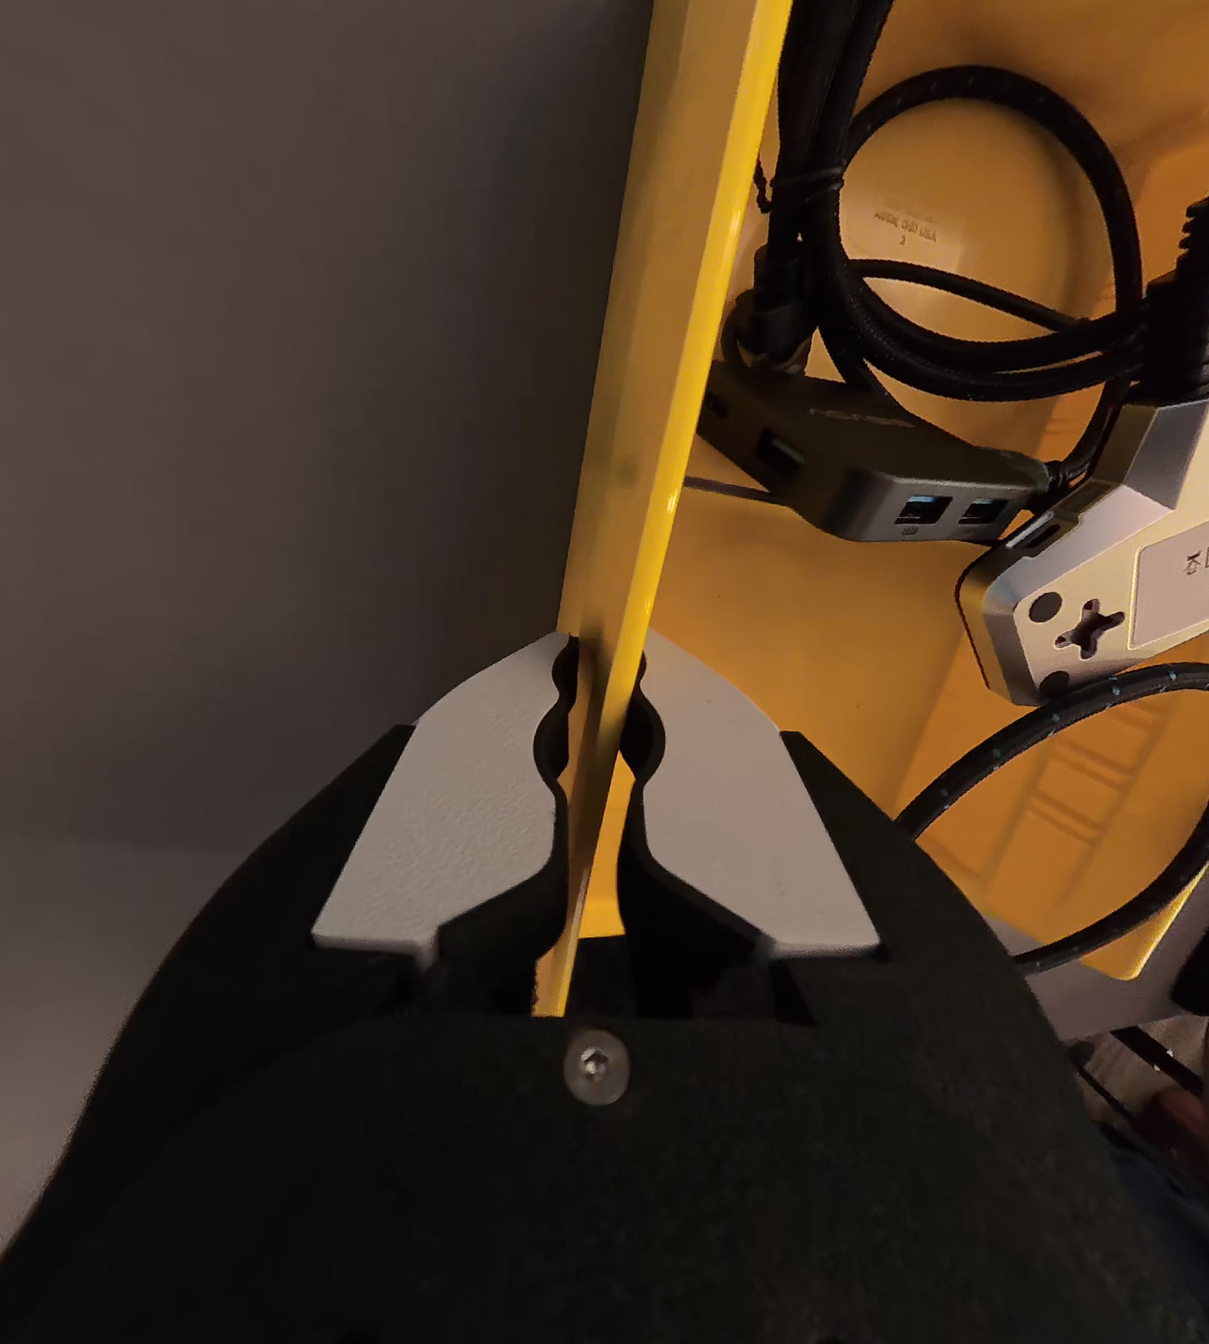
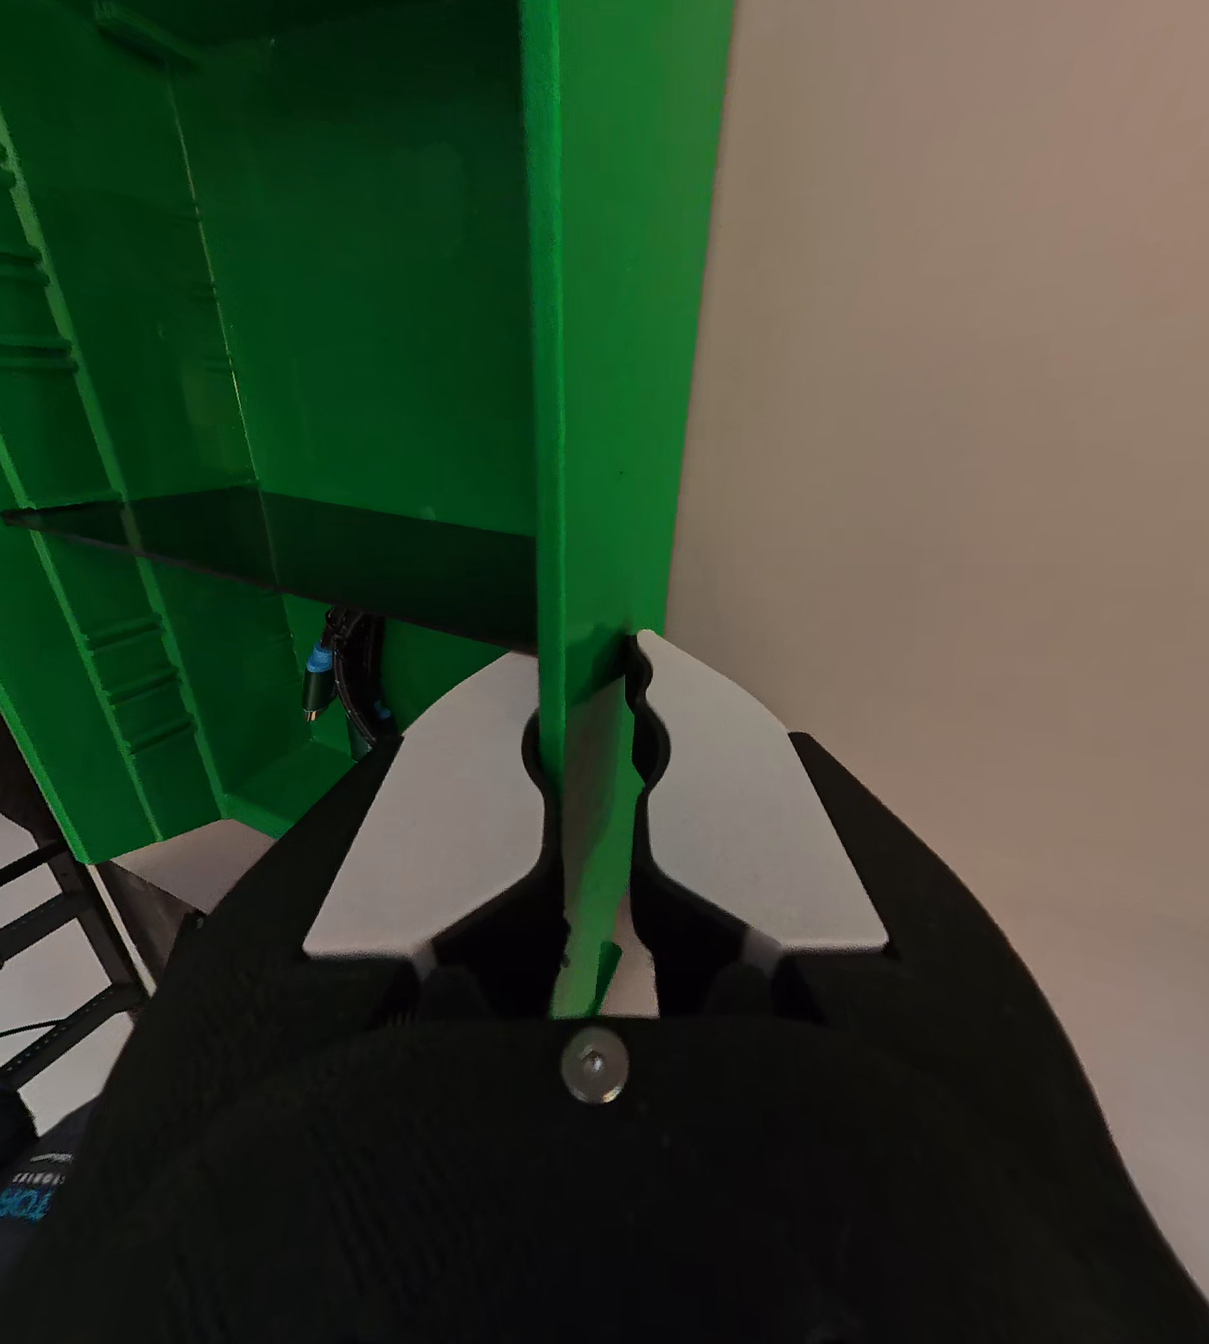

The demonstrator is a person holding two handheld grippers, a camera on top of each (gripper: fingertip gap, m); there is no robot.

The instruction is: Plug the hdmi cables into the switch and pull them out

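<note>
Left gripper [image 1: 605,716]: fingers clamped on the side wall of one yellow bin [image 1: 667,407]. Right gripper [image 2: 587,716]: fingers clamped on the wall of one green bin [image 2: 587,364].

Contents, yellow bin: one silver HDMI switch [image 1: 1096,582], right; one dark USB hub [image 1: 877,480]; black braided cables [image 1: 950,349], coiled, count unclear. Green bin: one blue-collared cable plug [image 2: 316,684], near end.

Handling advice: grip firm, both bins level, set down before any plugging.
</note>
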